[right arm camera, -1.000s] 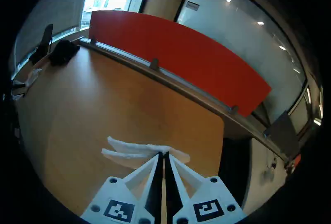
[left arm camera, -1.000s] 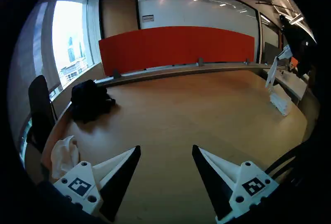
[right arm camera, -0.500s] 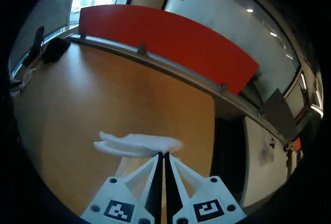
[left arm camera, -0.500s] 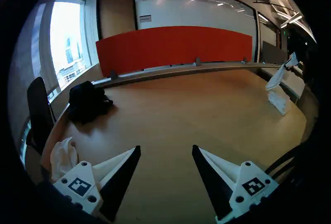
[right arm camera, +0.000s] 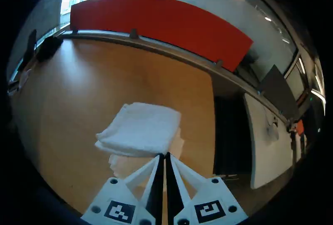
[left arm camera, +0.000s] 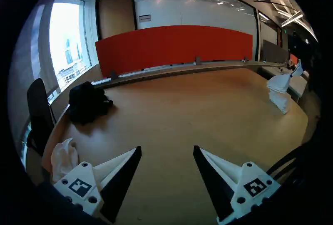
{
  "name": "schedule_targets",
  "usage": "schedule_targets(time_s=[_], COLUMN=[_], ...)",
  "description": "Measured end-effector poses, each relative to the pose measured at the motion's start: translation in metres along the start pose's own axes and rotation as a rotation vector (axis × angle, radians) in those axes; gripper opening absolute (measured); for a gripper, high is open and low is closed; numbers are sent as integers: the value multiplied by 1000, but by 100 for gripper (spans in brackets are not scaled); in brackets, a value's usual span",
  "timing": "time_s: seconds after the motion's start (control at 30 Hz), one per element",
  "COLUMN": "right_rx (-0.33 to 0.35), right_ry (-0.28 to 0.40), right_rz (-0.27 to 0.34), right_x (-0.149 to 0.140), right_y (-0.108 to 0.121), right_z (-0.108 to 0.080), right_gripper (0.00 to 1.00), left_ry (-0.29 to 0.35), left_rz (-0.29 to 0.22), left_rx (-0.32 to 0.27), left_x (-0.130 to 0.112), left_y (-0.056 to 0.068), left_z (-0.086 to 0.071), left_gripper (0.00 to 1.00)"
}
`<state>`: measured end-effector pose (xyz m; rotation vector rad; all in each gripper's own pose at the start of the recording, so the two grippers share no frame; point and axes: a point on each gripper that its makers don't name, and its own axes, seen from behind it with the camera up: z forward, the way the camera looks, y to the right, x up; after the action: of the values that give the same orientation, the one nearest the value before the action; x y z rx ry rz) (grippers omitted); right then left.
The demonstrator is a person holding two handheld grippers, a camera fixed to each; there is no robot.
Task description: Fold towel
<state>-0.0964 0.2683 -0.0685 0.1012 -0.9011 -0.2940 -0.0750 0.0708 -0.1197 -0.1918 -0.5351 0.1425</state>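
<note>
A folded white towel point(right arm camera: 141, 128) hangs just over the wooden table point(right arm camera: 83, 92) near its right end, with my right gripper point(right arm camera: 165, 155) shut on its near edge. Below it lies more white towel point(right arm camera: 118, 164), partly hidden. In the left gripper view the held towel point(left arm camera: 278, 82) is small at the far right, above a folded white towel point(left arm camera: 281, 100) on the table point(left arm camera: 179, 108). My left gripper point(left arm camera: 166, 148) stands open over the table's near side, with nothing between its fingers.
A black bag point(left arm camera: 87, 102) sits at the table's left back. A crumpled white cloth point(left arm camera: 62, 158) lies by the left finger, near a dark chair point(left arm camera: 39, 108). A red partition point(left arm camera: 175, 46) runs along the far edge. Beyond the table's right edge are a dark gap point(right arm camera: 227, 137) and a white desk point(right arm camera: 266, 150).
The right gripper has tilted downward with the towel, which now shows its flat top and sits lower, nearer the towel under it. The left gripper has barely moved.
</note>
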Motion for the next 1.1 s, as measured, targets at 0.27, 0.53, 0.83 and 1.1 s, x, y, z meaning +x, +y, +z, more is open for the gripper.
schedule_targets(time_s=[0.27, 0.53, 0.83, 1.1], right_rx=[-18, -30, -34, -33], right_ry=[-36, -72, -93, -111], right_rz=[45, 100, 138, 153], right_x=[-24, -50, -66, -76], right_y=[7, 13, 10, 5], right_z=[3, 9, 15, 21], right_gripper=[3, 3, 3, 2], left_ry=[-2, -7, -10, -9], left_rz=[2, 3, 6, 7], left_rx=[4, 7, 7, 6], left_x=[-1, -3, -3, -2], left_y=[-1, -1, 0, -1], left_z=[-3, -5, -5, -6], left_gripper=[92, 92, 92, 92])
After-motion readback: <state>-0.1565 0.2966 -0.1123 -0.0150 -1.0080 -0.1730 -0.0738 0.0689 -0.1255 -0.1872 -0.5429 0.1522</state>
